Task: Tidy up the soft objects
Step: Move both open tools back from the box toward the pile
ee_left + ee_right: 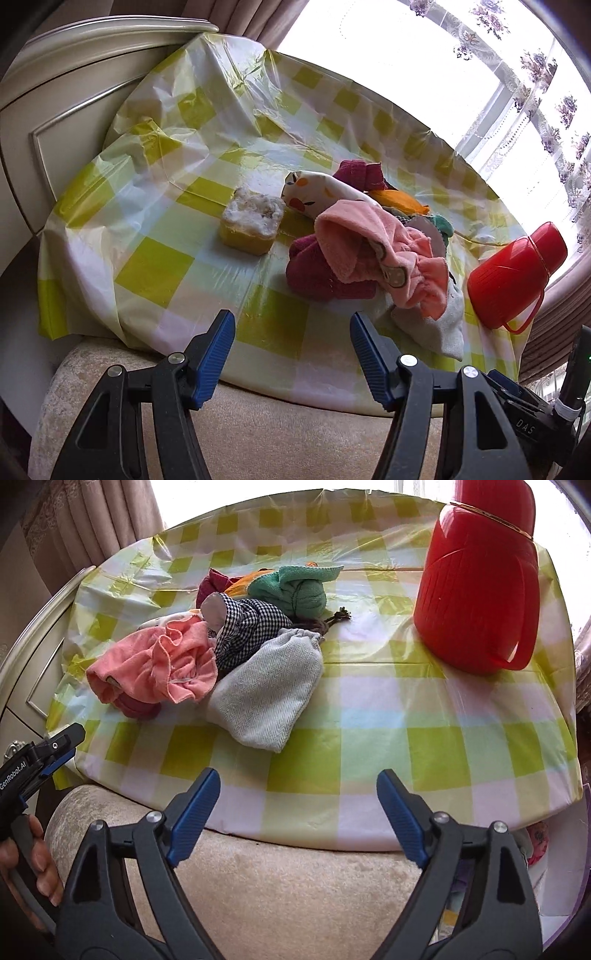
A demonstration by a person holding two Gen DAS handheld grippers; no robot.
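The cloths [192, 646] lie heaped mid-table [369, 738], unsorted, between the sponge [253, 225] and the red jug [476, 587], and both your grippers, left [291, 349] and right [297, 814], hover at the near edge, fingers apart and empty, likely poised for a pick.

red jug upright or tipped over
Upright. The red jug stands on its base on the checked tablecloth, lid at the top and handle down its side, apart from the cloth pile.

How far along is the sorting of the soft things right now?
Nothing looks sorted yet: the pink cloth, grey pouch and green towel lie in one heap on the checked tablecloth. Nothing in hand: left claw and right claw are open and empty. The whole pile remains.
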